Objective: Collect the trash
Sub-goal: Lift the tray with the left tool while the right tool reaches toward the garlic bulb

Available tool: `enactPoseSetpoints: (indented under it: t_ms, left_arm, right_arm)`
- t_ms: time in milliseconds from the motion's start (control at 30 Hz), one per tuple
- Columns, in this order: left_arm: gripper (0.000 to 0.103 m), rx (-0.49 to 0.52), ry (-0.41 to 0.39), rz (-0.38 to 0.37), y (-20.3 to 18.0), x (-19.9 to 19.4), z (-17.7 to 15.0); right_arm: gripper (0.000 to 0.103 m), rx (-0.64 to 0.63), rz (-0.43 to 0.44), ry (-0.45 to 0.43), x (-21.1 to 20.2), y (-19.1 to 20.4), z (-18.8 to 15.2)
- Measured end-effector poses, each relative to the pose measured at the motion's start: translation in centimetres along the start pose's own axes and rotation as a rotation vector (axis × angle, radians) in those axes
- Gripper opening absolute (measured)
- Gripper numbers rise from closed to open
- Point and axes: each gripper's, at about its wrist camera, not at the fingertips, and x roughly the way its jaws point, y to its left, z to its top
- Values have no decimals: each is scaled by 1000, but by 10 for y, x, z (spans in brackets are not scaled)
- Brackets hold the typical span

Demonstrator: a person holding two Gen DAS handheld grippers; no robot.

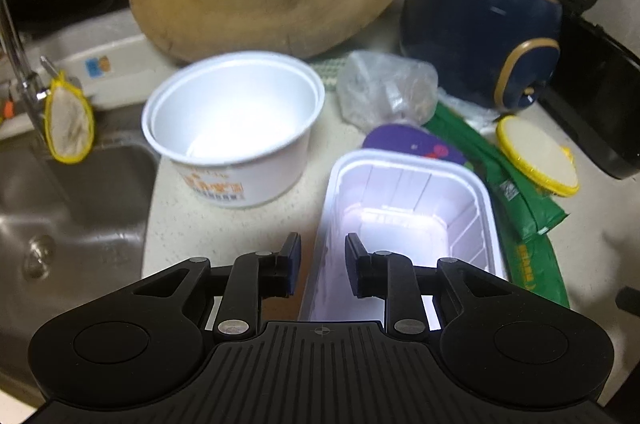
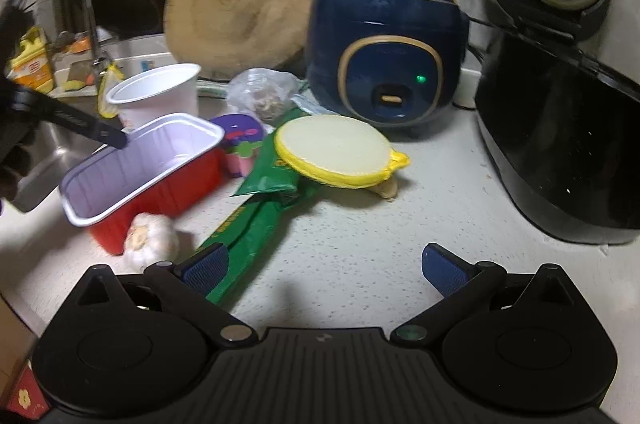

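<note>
While the speckled countertop (image 2: 360, 224) carried the clutter, the red rectangular tray (image 2: 160, 191), tilted, had its near wall between the left gripper (image 1: 322, 266) pads; whether they pinched it was unclear. The right gripper (image 2: 324, 268) hung spread wide, empty, its left finger over the green wrapper (image 2: 256, 224). A garlic bulb (image 2: 150, 240) touched the tray. The printing on the white paper bowl (image 1: 236, 127) was blurred.

The left wrist camera looks steeply down from close above the rectangular tray (image 1: 404, 220) at 6 o'clock, while the right wrist camera stands farther back, facing the blue rice cooker (image 2: 384, 51) at 12 o'clock with that tray (image 2: 136, 179) at 9 o'clock
</note>
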Motion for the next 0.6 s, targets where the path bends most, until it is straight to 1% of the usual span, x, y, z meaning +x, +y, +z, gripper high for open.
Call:
enactPoseSetpoints:
  t_ms: [100, 200, 333, 400, 467, 533, 600]
  left_arm:
    - [27, -13, 27, 11, 1, 9, -1]
    - [27, -60, 43, 1, 5, 17, -3]
    - [18, -96, 58, -35, 11, 22, -12]
    - [15, -133, 57, -37, 16, 17, -19]
    - [15, -168, 63, -17, 22, 10, -25]
    - [14, -175, 52, 34, 26, -1, -33]
    - [14, -180, 30, 83, 30, -14, -41]
  right_arm:
    - [103, -25, 29, -6, -2, 6, -2]
    - [103, -42, 72, -12, -2, 15, -2]
    - [103, -82, 133, -14, 1, 32, -2]
    - [102, -115, 164, -8, 6, 44, 0]
    - [99, -139, 193, -6, 10, 55, 2]
    - [93, -158, 238, 2, 18, 68, 6]
    - [90, -181, 277, 7, 26, 81, 10]
